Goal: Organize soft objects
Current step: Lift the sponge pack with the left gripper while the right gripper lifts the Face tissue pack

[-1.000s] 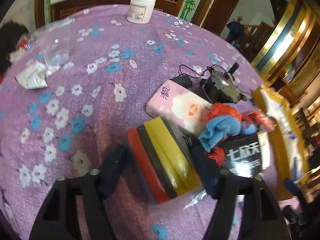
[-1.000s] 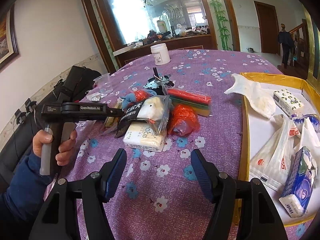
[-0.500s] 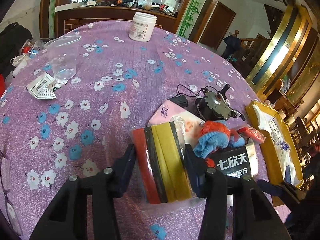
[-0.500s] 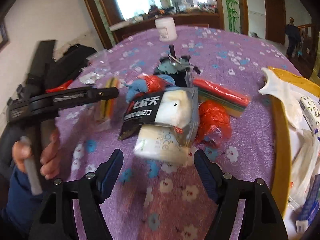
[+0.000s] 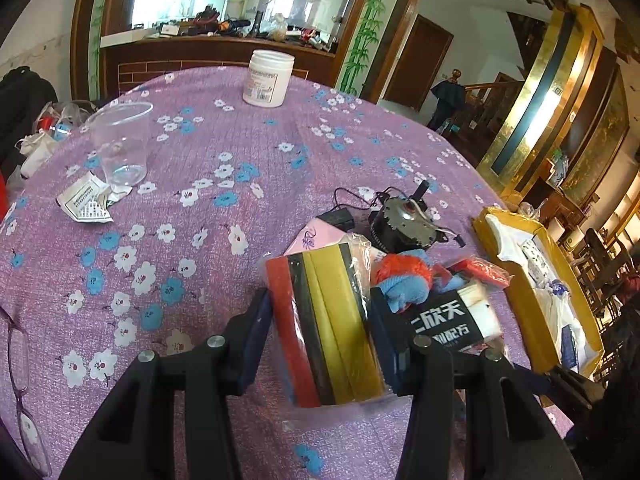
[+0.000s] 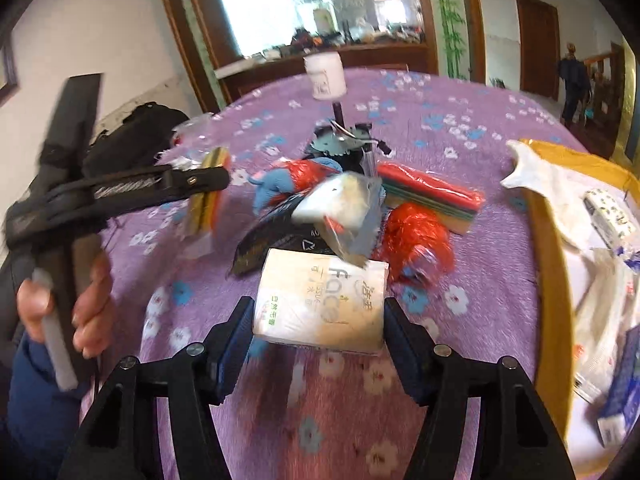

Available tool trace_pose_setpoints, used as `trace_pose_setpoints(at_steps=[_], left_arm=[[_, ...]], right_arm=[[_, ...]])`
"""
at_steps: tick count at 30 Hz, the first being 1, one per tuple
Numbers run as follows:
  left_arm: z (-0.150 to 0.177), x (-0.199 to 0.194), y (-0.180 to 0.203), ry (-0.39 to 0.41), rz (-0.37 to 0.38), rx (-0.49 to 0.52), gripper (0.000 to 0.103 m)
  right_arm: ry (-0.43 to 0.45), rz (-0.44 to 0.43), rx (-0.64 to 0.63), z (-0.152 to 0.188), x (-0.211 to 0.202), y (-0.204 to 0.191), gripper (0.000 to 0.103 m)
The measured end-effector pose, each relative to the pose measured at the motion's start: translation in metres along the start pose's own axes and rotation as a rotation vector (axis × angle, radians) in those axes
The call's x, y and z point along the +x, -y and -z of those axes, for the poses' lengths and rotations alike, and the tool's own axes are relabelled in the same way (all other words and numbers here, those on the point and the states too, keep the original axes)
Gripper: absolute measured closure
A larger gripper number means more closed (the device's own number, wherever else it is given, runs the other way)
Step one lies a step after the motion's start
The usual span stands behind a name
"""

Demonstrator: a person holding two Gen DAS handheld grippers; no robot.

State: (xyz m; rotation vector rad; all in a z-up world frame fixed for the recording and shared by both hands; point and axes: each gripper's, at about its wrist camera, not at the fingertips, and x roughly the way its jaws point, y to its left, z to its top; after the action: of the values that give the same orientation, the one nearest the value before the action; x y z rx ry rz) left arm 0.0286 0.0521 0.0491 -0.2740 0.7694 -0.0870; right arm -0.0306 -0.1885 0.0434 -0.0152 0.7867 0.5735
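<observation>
My left gripper (image 5: 322, 322) is shut on a plastic-wrapped pack of red, black and yellow sponges (image 5: 326, 324) and holds it above the purple floral tablecloth (image 5: 192, 200); the pack also shows in the right wrist view (image 6: 208, 200). My right gripper (image 6: 318, 314) is open, its fingers on either side of a white tissue pack (image 6: 320, 304) lying on the cloth. Behind it lie a black-and-white packet (image 6: 320, 212), a blue and red knit item (image 6: 288, 180), a red mesh item (image 6: 416, 236) and a multicoloured cloth pack (image 6: 432, 198).
A yellow-rimmed tray (image 6: 548, 248) at right holds tissue packs and white bags. A dark round device with wires (image 5: 404, 222), a pink tissue pack (image 5: 316, 236), a clear cup (image 5: 120, 144), a white jar (image 5: 268, 78) and glasses (image 5: 20, 384) lie on the cloth.
My left gripper closed on the sponge pack and lifted it off the cloth. My right gripper moved forward until its fingers straddle the white tissue pack.
</observation>
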Motion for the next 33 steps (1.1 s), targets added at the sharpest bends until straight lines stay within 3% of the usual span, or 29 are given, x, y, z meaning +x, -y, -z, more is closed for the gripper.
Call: trace_pose_setpoints(at_steps=[5,14,22,33], left_arm=[[0.002,-0.003,0.006,0.016,-0.014,0.029,0.056],[0.004,-0.008,0.010,0.043,-0.024,0.043,0.056],[0.009,-0.025,0.025,0.058,0.013,0.052,0.056],[0.040,-0.035,0.063,0.032,0.107,0.033,0.056]], right_arm=[[0.100,-0.031,0.075,0.008,-0.021,0.019,0.035],[0.105,-0.050,0.129,0.007,-0.023,0.029,0.035],[0.110,-0.057,0.139,0.007,-0.025,0.030,0.035],[0.163,0.042,0.167,0.013,-0.044,0.051,0.035]])
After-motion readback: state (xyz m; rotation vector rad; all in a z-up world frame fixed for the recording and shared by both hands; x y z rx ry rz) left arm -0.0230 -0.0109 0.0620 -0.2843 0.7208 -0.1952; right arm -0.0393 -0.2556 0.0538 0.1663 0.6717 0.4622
